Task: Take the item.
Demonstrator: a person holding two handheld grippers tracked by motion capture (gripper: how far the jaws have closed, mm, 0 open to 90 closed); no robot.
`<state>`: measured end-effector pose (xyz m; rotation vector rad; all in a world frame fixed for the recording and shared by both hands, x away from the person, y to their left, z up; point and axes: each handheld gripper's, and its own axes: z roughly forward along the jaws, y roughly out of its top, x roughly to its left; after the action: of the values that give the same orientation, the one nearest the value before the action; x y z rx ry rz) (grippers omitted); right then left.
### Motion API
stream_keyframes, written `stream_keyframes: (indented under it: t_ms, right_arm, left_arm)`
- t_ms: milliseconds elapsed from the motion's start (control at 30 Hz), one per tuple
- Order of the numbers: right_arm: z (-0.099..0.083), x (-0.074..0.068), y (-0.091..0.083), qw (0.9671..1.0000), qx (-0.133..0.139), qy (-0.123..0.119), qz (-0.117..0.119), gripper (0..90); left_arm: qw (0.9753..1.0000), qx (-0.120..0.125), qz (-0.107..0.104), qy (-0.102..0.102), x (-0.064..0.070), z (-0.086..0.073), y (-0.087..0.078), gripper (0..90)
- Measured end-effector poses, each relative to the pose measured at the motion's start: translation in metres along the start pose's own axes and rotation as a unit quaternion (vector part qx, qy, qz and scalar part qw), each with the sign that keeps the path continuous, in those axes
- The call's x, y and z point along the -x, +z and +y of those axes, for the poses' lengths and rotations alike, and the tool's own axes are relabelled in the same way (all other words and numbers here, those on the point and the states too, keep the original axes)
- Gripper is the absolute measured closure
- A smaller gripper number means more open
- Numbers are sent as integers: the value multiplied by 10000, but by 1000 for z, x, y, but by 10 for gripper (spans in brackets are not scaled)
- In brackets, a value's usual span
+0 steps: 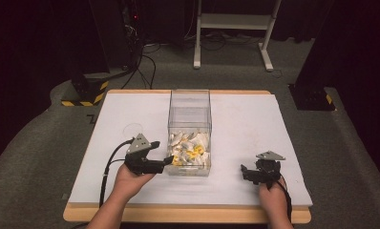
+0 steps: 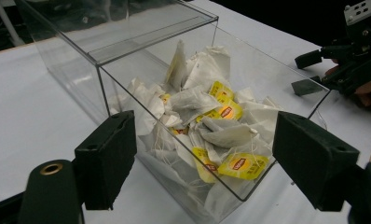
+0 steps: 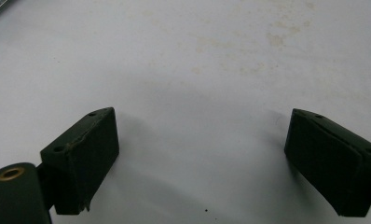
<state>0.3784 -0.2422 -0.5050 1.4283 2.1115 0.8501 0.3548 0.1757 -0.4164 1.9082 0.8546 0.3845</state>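
Inside clear box (image 2: 127, 51), Lipton-tagged teabags (image 2: 207, 126) — left gripper (image 2: 200, 163) wide, empty

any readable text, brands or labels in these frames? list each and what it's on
"Lipton": red logo on the yellow tags of the tea bags in the clear box, legible in the left gripper view; also on a tag higher up.
Fine print on the tags: too small to read.
Marking on the floor by the table's left edge in the high view: too blurred to read.
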Motion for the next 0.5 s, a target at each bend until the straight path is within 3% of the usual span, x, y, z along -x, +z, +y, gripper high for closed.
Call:
stream_keyframes:
  t_ms: [500]
  right_arm:
    - [0, 0, 0, 10000, -11, 5, -3, 96]
  left_arm:
    - [9997, -145, -191, 95, 9, 8, 12, 245]
